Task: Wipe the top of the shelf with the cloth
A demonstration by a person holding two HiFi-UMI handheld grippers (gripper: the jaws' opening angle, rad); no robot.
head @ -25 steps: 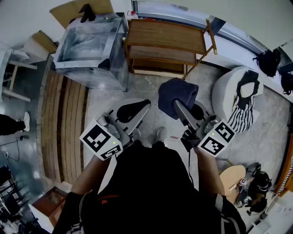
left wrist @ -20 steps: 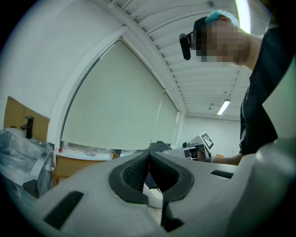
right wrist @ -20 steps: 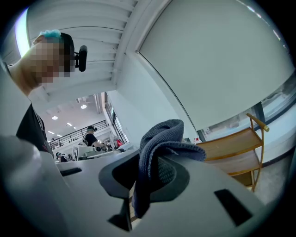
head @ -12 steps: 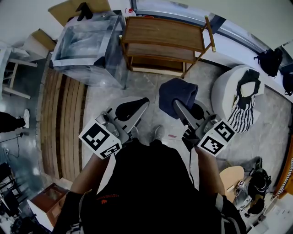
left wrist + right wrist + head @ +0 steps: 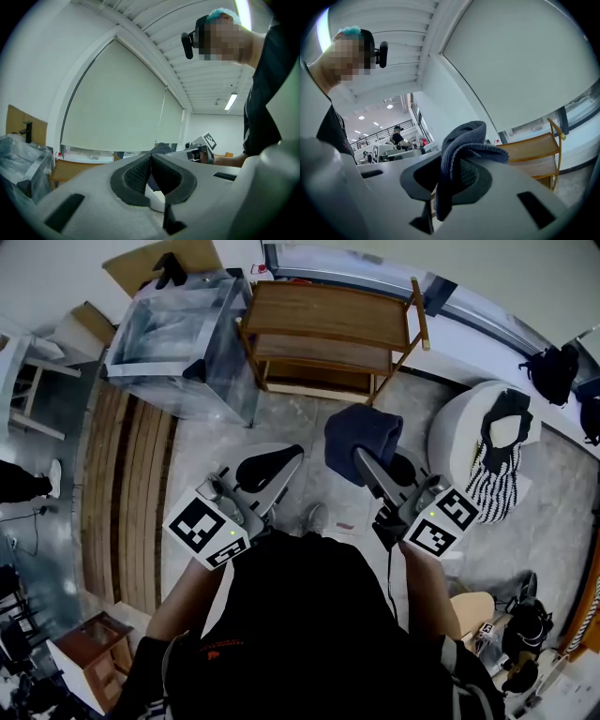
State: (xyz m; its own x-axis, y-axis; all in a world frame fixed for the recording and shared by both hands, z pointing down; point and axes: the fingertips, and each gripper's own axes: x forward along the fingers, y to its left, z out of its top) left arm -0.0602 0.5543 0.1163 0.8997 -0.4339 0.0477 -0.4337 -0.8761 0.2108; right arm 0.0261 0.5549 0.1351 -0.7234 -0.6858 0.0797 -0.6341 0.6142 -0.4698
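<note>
Overhead: right gripper (image 5: 366, 463) clamped a bunched dark-blue cloth (image 5: 361, 430), left gripper (image 5: 281, 461) closed empty; drag on the brown wooden shelf (image 5: 328, 311) might free it.

shelf (image 5: 328, 313): smooth wood | cloth (image 5: 362, 432): matt fabric | box (image 5: 178, 334): clear plastic

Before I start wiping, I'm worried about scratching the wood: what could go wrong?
The cloth bunches over the right tool, pinched at a fold; it could slip out or let hard jaws scrape the shelf top. The raised corner post might snag it.
</note>
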